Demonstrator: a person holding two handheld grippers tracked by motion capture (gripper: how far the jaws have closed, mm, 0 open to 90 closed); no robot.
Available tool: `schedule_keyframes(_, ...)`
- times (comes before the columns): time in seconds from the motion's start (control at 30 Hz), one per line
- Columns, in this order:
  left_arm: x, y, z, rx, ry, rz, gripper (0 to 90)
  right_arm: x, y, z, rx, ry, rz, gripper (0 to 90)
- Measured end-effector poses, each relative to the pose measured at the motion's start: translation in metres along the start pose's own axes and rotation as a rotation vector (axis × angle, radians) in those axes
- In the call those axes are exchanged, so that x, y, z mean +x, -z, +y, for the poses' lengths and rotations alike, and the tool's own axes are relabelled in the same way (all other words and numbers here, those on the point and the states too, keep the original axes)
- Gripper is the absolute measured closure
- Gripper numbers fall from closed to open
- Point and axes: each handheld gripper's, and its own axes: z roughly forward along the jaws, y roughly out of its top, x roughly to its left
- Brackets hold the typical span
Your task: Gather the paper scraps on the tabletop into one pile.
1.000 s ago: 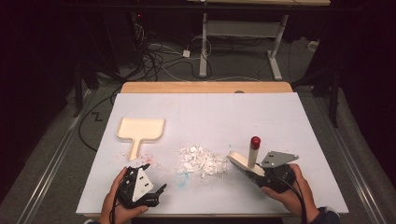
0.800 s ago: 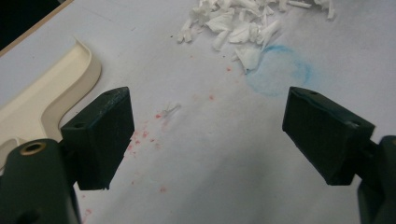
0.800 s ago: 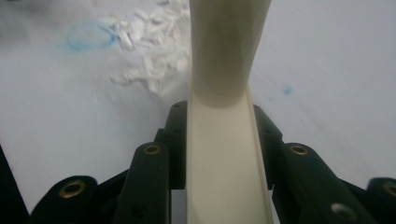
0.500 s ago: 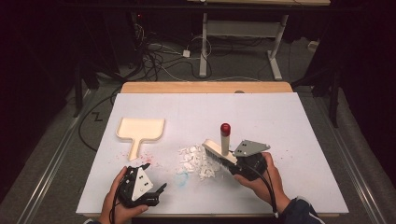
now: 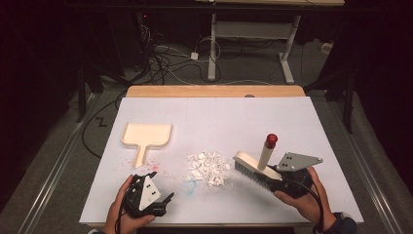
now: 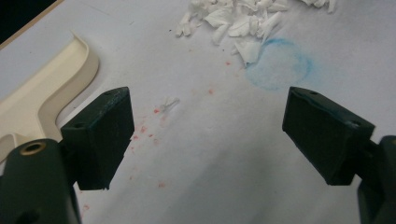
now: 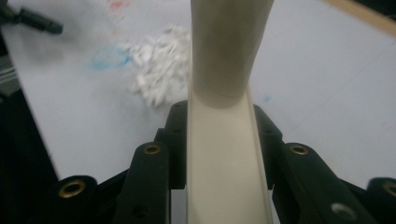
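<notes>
Overhead, right tongs (image 5: 272, 178) pinch the brush (image 5: 253, 168); left tongs (image 6: 205, 135) spread, close-up.

The brush (image 5: 255, 168) looks like smooth cream plastic, a little shiny, with a dark red cap on its handle and pale stiff bristles. The dustpan (image 5: 146, 136), left of the middle in the high view, is the same smooth cream plastic. The scraps (image 5: 209, 168) look like thin white paper, torn and crumpled. The counter (image 5: 219, 117) has a matt white sheet on top, with bare wood along its far edge. The tongs (image 6: 212, 135) look like matt black plastic with small brass-coloured screws.
</notes>
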Motion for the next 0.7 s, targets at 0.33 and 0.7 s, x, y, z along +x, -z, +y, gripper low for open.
schedule_keyframes(0.33, 0.000, -0.001, 0.001, 0.002, 0.002, 0.000, 16.0, 0.029, -0.033, -0.002, 0.074, 0.030, 0.073, 67.7)
schedule_keyframes(0.7, 0.002, 0.000, -0.001, -0.004, 0.004, -0.003, 16.0, 0.039, -0.062, 0.034, -0.006, 0.063, 0.066, 67.7)
